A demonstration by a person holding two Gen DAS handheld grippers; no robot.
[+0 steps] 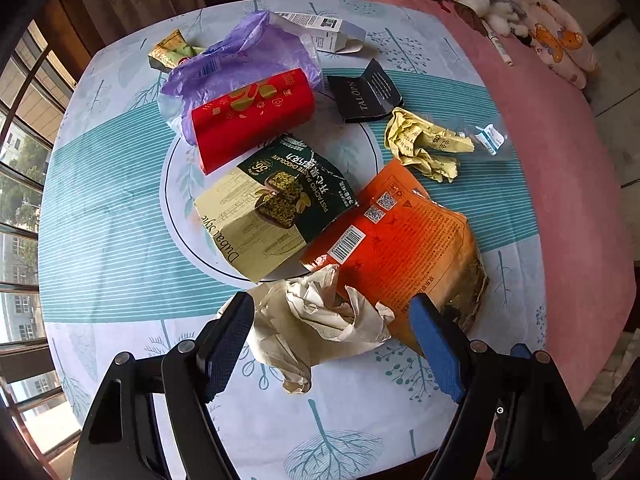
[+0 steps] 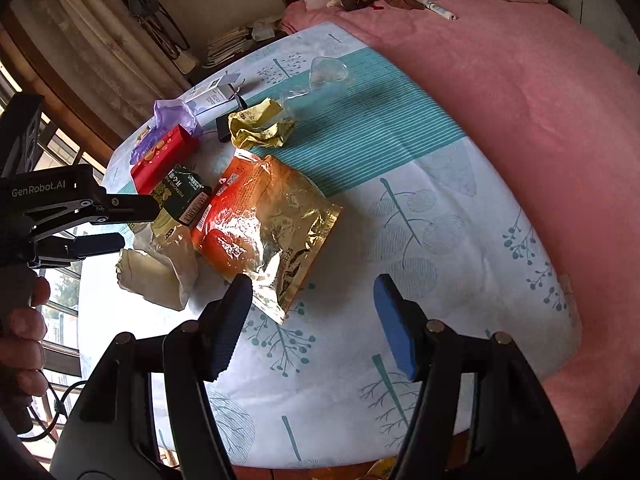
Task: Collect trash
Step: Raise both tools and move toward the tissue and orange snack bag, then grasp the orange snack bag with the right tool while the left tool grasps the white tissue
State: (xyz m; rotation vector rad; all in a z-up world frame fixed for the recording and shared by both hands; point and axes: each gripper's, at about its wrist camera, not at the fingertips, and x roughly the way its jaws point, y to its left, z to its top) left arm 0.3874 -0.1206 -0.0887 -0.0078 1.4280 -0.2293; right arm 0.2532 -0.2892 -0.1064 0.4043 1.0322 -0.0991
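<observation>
crumpled beige paper lies closest to the left gripper, between its spread jaws but not pinched; the pads stand clear on either side of it. it is a creased, cream-coloured wad with a folded tail hanging toward the table edge, resting on the patterned tablecloth

touching the wad on its far right is the orange snack bag, flat, printed side up with barcode and qr codes, its long axis running diagonally from the wad toward the pink blanket. just beyond the wad sits the green and cream chocolate box, tilted, its long side slanting away toward the red box, which leans on a purple plastic bag. farther off from the wad are a black folded card, a crumpled yellow wrapper and a white carton

only the right wrist view shows the snack bag's shiny gold lower end and a person's hand holding the left gripper over the wad. the right gripper is spread wide with nothing between its pads, its left pad beside the gold corner of the bag. only the left wrist view shows the box lettering
</observation>
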